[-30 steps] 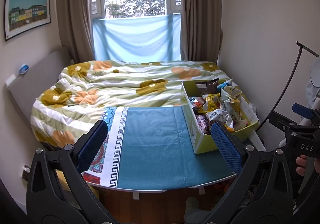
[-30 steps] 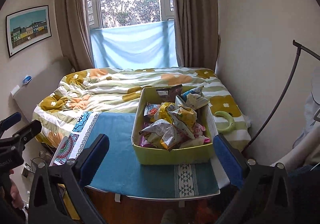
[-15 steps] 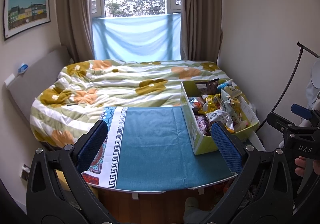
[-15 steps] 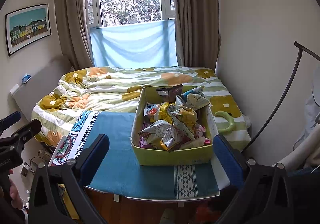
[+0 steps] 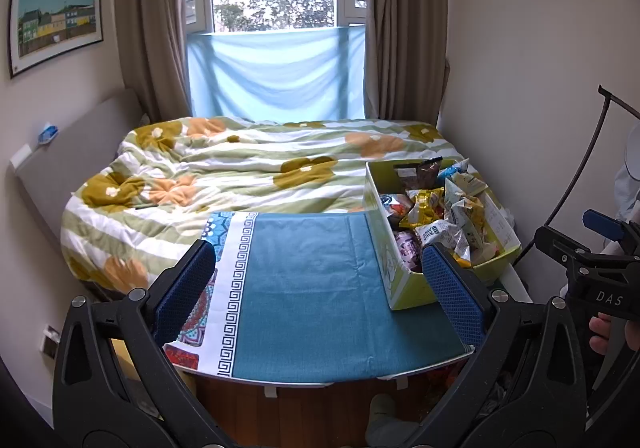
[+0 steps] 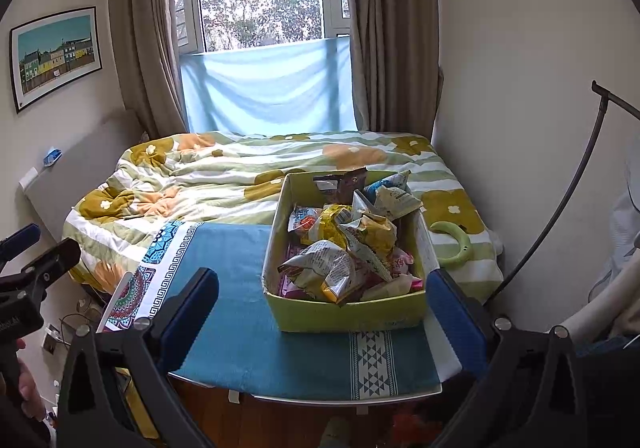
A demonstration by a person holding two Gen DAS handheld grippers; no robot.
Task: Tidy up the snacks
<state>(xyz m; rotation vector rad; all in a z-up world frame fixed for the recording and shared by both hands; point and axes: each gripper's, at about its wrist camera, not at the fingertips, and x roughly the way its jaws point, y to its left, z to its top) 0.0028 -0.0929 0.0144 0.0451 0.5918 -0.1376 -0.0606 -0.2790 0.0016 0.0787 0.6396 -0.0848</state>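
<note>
A yellow-green box (image 6: 348, 314) full of several snack packets (image 6: 340, 240) stands on the right part of a teal cloth on a small table (image 6: 248, 332). In the left wrist view the box (image 5: 396, 272) is at the right. My left gripper (image 5: 318, 292) is open and empty, held before the table's near edge, over the bare cloth (image 5: 312, 280). My right gripper (image 6: 322, 318) is open and empty, its fingers either side of the box's near wall, short of it.
A bed with a flowered quilt (image 5: 240, 172) lies behind the table, under a window. A green curved thing (image 6: 454, 244) lies on the bed right of the box. A black curved stand (image 6: 560, 200) is at the right wall. Wooden floor shows below the table.
Both grippers drifted only slightly; the views have barely shifted. Nothing was taken or let go.
</note>
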